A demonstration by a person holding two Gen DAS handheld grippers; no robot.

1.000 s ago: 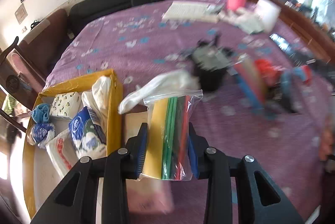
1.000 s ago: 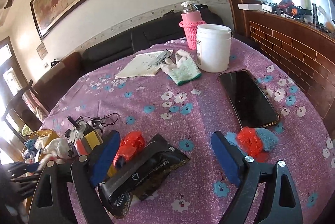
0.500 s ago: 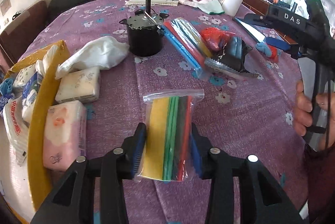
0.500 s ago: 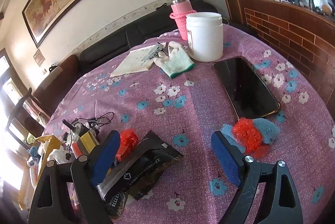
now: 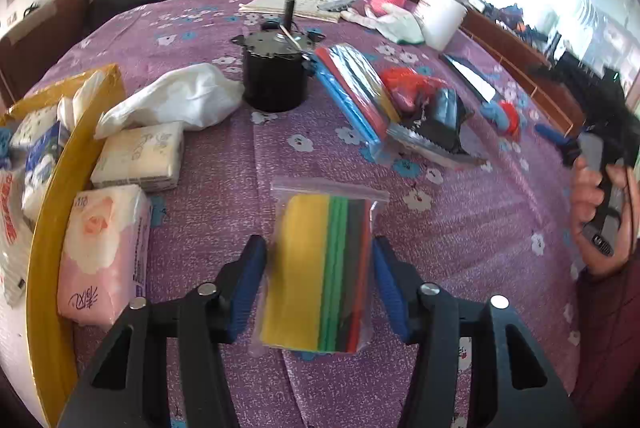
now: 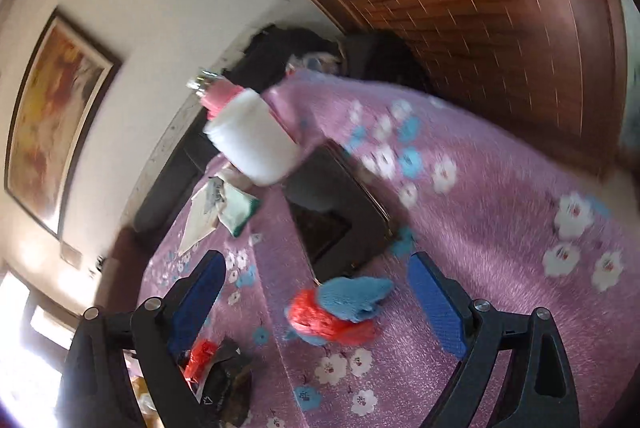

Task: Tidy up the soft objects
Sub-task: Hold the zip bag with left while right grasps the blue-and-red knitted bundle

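Tilted, motion-blurred look across a purple flowered tablecloth (image 6: 500, 228). At bottom centre, right gripper (image 6: 316, 302) with 2 blue pads spread wide, nothing pressed between them. Just ahead, between the pads, a red-and-blue soft bundle (image 6: 340, 310) lying on the cloth. Above it a dark phone (image 6: 332, 212); further up, a white jar (image 6: 256, 144) beside a pink bottle (image 6: 220, 96). Framed painting (image 6: 56, 120) at left.

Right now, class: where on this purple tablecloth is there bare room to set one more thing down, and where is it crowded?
Free: the cloth between the zip bag of coloured strips and the person's right hand, and the far stretch behind the black motor. Crowded: beside the yellow box, where the pink tissue pack, cream tissue pack and white cloth cluster.
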